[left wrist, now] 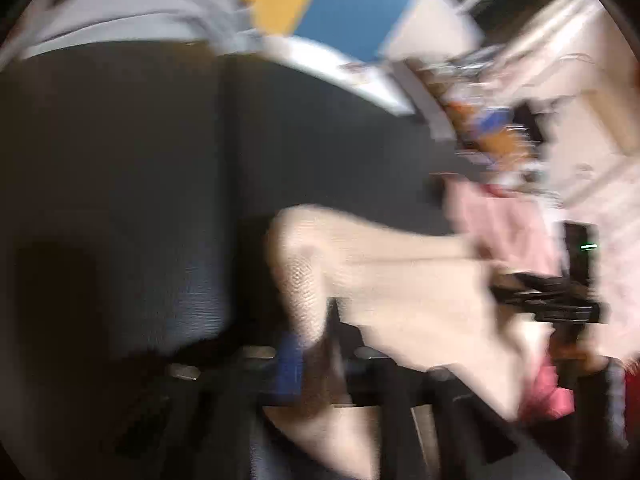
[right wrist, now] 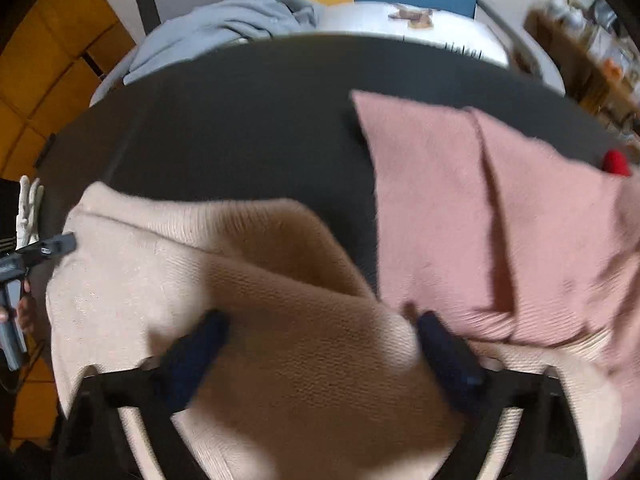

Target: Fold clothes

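A cream knitted garment (right wrist: 280, 280) lies on the dark table (right wrist: 240, 112), with a pink knitted garment (right wrist: 480, 220) beside it on the right. My right gripper (right wrist: 320, 332) is open, its blue-padded fingers (right wrist: 200, 344) spread wide just over the cream garment. In the blurred left wrist view my left gripper (left wrist: 316, 344) is shut on an edge of the cream garment (left wrist: 400, 280) and holds it up off the table (left wrist: 140, 160). The left gripper also shows at the left edge of the right wrist view (right wrist: 48, 248). The right gripper shows in the left wrist view (left wrist: 552, 300).
A grey-blue garment (right wrist: 232, 24) is heaped at the table's far left edge. A white table (right wrist: 400, 20) stands behind. A red object (right wrist: 616, 162) lies at the far right. Cluttered shelves (right wrist: 592, 48) stand at the right. Orange floor (right wrist: 52, 80) is at the left.
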A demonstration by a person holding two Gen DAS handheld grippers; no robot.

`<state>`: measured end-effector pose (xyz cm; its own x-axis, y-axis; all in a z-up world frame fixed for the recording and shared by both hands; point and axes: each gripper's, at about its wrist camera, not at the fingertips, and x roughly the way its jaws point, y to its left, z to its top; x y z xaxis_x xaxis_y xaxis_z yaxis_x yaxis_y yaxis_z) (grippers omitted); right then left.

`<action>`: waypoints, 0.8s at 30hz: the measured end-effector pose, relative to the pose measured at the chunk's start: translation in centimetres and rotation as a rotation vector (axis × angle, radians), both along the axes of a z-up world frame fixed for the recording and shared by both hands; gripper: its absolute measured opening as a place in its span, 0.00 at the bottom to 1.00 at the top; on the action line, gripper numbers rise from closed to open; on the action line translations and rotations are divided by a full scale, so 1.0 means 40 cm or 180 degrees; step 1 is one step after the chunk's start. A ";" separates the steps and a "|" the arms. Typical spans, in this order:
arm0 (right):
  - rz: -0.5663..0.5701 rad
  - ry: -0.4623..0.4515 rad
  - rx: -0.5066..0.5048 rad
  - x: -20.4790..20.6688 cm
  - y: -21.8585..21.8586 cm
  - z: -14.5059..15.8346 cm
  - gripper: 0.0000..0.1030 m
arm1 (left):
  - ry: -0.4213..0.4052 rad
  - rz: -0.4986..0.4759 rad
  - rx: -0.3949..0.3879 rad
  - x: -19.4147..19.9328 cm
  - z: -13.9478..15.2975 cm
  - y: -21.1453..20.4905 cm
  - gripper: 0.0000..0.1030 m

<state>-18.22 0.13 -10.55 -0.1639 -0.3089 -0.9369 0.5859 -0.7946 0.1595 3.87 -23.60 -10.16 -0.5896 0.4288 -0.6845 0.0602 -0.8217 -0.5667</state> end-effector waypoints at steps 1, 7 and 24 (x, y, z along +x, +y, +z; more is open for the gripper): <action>-0.0010 -0.0042 -0.0133 0.021 0.012 0.012 0.69 | 0.0233 -0.0174 -0.0004 0.038 0.033 0.018 0.07; 0.0434 -0.0375 -0.0706 0.331 0.133 0.051 0.88 | 0.0298 -0.1292 -0.0091 0.253 0.056 0.142 0.17; -0.0064 -0.0618 -0.1385 0.283 0.277 0.121 0.94 | -0.0156 -0.0520 0.0172 0.278 -0.037 0.063 0.48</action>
